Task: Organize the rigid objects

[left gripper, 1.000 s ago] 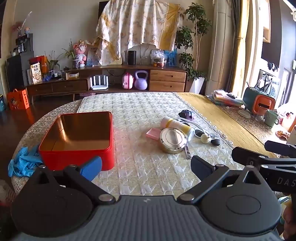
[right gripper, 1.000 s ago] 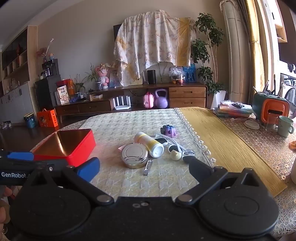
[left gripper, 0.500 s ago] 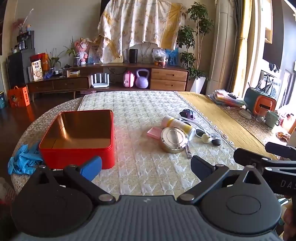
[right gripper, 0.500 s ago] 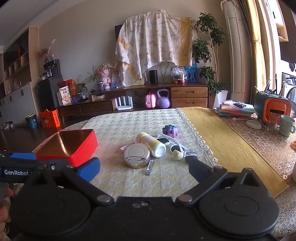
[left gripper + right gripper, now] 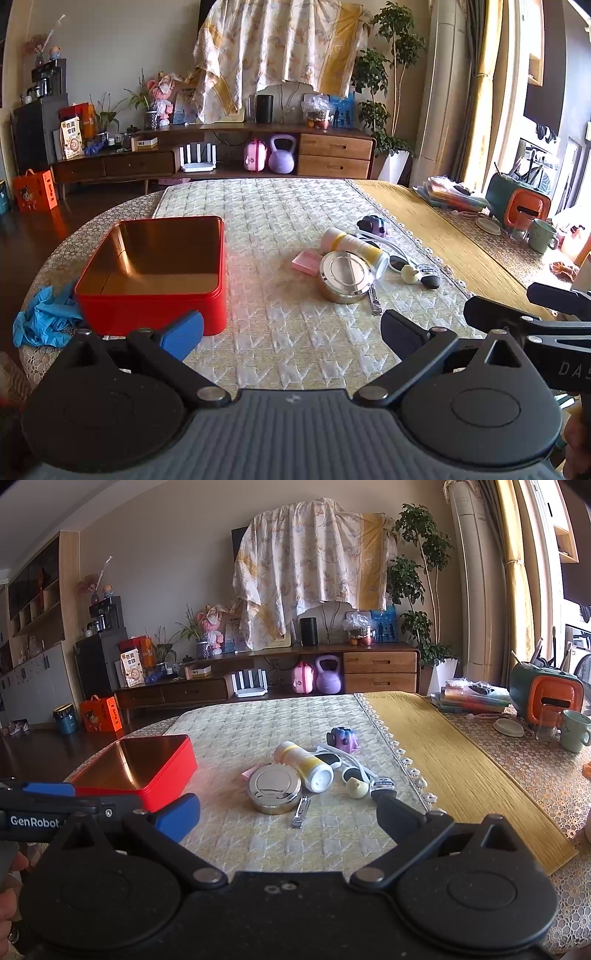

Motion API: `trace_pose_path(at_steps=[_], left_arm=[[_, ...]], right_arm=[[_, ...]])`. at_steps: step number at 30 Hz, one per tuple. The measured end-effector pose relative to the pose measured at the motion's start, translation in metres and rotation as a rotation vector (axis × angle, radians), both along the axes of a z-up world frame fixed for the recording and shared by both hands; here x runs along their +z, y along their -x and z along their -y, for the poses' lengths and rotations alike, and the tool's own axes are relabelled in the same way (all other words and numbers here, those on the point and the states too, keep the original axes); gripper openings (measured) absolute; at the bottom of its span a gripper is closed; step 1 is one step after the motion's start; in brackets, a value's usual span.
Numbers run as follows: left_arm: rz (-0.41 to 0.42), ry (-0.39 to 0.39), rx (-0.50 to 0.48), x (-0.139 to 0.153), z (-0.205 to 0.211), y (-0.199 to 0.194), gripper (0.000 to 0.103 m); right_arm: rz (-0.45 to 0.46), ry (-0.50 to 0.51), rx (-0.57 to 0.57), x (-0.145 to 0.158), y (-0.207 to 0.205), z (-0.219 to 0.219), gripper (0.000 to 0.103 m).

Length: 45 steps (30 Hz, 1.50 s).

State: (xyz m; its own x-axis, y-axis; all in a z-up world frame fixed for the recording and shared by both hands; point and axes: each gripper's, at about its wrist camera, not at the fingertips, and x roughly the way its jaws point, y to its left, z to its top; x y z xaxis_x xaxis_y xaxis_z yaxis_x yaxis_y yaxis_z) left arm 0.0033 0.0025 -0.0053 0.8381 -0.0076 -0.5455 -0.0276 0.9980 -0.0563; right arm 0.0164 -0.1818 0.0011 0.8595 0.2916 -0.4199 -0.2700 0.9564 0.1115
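An open, empty red tin box sits on the quilted mat at the left. To its right lies a cluster: a round silver tin, a white and yellow bottle, a pink pad, nail clippers, a purple toy, a pale round piece and dark oval items with a white cord. My left gripper is open and empty, near the table's front edge. My right gripper is open and empty, short of the clippers.
A blue glove lies left of the box. A yellow runner covers the table's right side, with a green mug, an orange and green holder and stacked books. A sideboard stands beyond.
Both grippers have eased slightly forward and upward; the table objects sit a little lower and closer in view. Nothing on the table has moved. Both stay open.
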Motion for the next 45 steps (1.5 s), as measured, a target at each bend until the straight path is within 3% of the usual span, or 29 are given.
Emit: trace_pose_path(at_steps=[18, 32, 39, 45], left_arm=[[-0.024, 0.007, 0.002, -0.008, 0.002, -0.012, 0.103], [-0.039, 0.017, 0.004, -0.009, 0.0, -0.061, 0.103], [-0.078, 0.046, -0.043, -0.02, 0.009, -0.094, 0.103], [-0.063, 0.002, -0.071, -0.031, 0.032, -0.12, 0.103]], right_arm=[[-0.007, 0.006, -0.008, -0.006, -0.003, -0.001, 0.102], [-0.04, 0.043, -0.033, -0.016, -0.054, 0.027, 0.102], [-0.078, 0.08, -0.032, -0.03, -0.085, 0.042, 0.1], [-0.116, 0.13, -0.032, -0.048, -0.112, 0.049, 0.097]])
